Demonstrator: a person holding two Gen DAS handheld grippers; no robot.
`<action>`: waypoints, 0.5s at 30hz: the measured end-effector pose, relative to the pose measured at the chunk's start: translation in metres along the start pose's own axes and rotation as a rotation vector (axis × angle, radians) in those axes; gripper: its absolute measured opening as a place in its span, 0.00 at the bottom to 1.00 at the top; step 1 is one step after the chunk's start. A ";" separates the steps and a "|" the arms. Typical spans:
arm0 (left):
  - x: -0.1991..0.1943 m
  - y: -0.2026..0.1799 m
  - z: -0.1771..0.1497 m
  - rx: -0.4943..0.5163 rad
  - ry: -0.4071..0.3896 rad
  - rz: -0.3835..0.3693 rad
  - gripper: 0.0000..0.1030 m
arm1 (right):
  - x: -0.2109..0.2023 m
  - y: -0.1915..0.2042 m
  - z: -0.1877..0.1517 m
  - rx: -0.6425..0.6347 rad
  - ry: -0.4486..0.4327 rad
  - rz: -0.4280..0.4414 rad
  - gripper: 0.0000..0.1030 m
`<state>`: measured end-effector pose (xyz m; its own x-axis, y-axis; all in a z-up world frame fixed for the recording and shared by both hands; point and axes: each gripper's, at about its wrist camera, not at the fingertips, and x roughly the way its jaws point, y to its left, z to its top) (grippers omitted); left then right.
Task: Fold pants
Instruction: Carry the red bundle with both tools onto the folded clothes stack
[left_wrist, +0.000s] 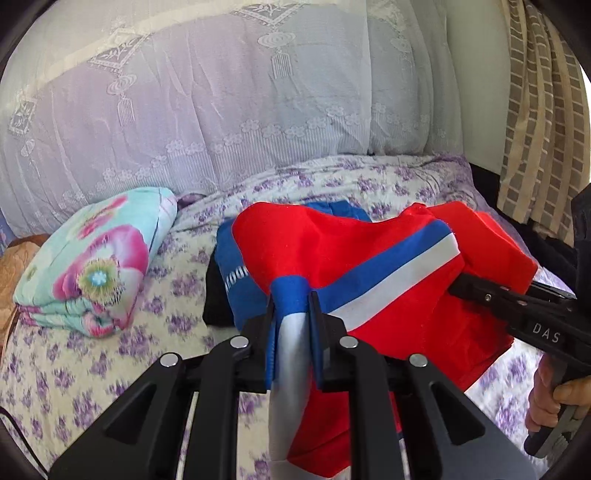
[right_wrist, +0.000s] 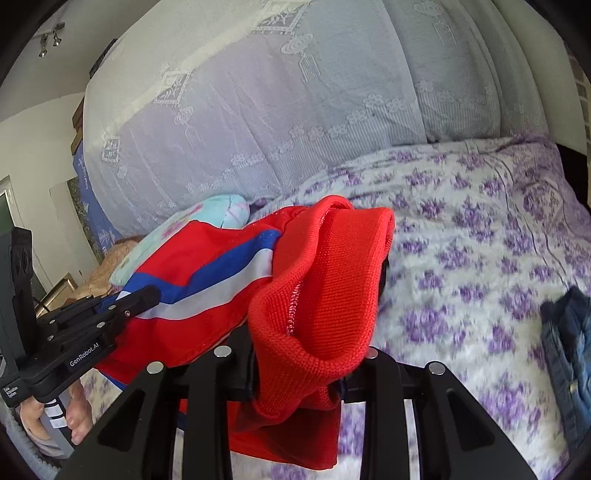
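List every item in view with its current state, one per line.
red pants: lifted off the bed, held by both grippers
left gripper: shut on the striped edge
right gripper: shut on the ribbed waistband
floral quilt: folded, on the bed
denim garment: lying on the bed

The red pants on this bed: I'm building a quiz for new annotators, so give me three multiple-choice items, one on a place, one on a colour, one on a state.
1. Where does the folded floral quilt lie?
A. on the bedsheet, left of the pants
B. on the floor
C. under the right gripper

2. Which stripes run along the red pants?
A. green and yellow
B. blue and white
C. black only

3. How are the pants held?
A. lying flat, untouched
B. by one gripper only
C. by both the left gripper and the right gripper

Key: 1 A, it rests on the sheet; 2 B, blue and white bands show; 3 C, each gripper pinches fabric.
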<state>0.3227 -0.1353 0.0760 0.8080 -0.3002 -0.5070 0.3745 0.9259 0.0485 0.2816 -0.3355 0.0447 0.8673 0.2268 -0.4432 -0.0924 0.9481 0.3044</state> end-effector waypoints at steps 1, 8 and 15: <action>0.010 0.005 0.016 -0.011 -0.005 0.002 0.13 | 0.011 -0.002 0.015 0.008 -0.013 -0.002 0.29; 0.116 0.043 0.078 -0.097 0.071 0.023 0.14 | 0.121 -0.029 0.085 0.075 -0.009 -0.027 0.30; 0.197 0.077 0.045 -0.176 0.112 0.080 0.49 | 0.208 -0.049 0.060 -0.013 0.065 -0.130 0.57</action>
<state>0.5305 -0.1334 0.0185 0.7725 -0.2062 -0.6006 0.2184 0.9744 -0.0535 0.4957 -0.3483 -0.0117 0.8387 0.1153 -0.5323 0.0121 0.9732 0.2298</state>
